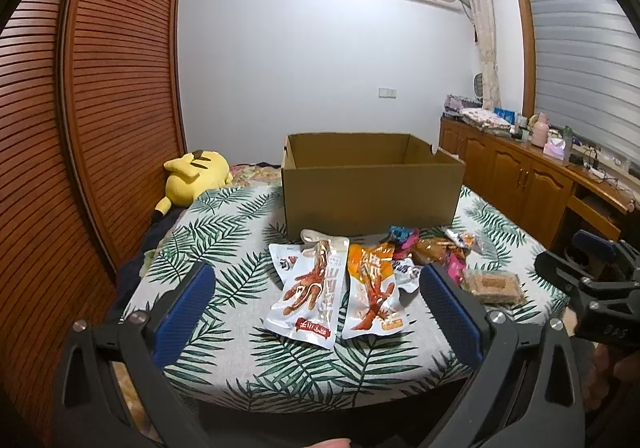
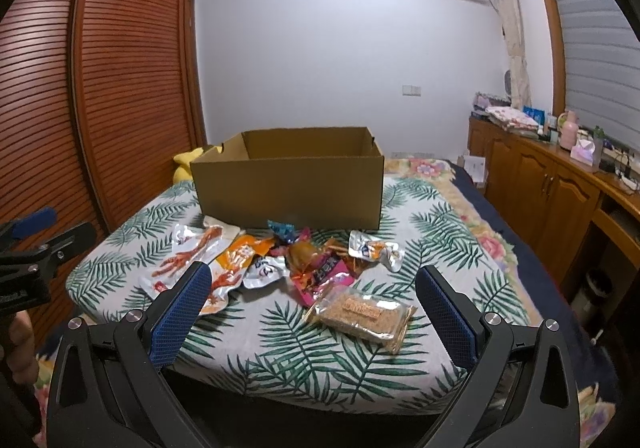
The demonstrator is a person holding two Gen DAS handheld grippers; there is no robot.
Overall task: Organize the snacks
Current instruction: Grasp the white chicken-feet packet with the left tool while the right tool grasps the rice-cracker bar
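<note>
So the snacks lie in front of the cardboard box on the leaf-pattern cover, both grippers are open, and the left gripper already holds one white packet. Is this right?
Not quite. The left gripper holds nothing: the left wrist view shows it open and hovering short of the white packet, which lies flat on the cover. The rest is right: the snacks lie before the cardboard box, and the right gripper is open too.

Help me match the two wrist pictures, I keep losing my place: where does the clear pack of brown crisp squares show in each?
Left wrist view: the clear pack lies at the right, just beyond the right blue pad, near the bed's edge.
Right wrist view: the same pack lies low and centre-right, nearest item to the camera.
Shared landmark: the open cardboard box stands behind the snack pile in both.
</note>
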